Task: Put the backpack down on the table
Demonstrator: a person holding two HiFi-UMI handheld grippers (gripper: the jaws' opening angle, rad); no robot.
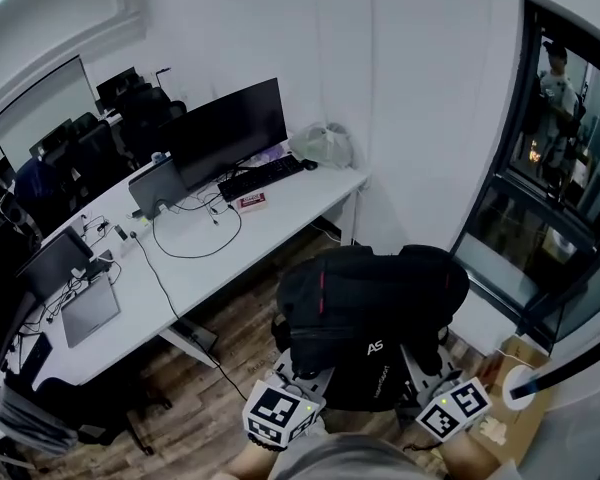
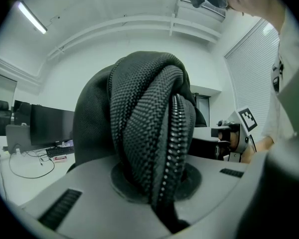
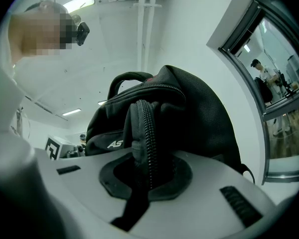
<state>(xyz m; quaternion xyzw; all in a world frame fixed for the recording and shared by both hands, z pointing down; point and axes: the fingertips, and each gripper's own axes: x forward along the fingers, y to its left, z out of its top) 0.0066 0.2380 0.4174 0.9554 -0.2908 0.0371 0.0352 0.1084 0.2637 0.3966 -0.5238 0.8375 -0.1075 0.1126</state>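
Jaws of left gripper (image 2: 154, 183) and right gripper (image 3: 145, 179) are clamped on backpack (image 1: 370, 298) fabric. The backpack hangs off the table's (image 1: 280, 218) near right corner.

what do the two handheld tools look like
The left tool and right tool both have pale grey moulded bodies with dark ribbed slots and a round black pad at the jaws. The left cube and right cube are white with black square markers.
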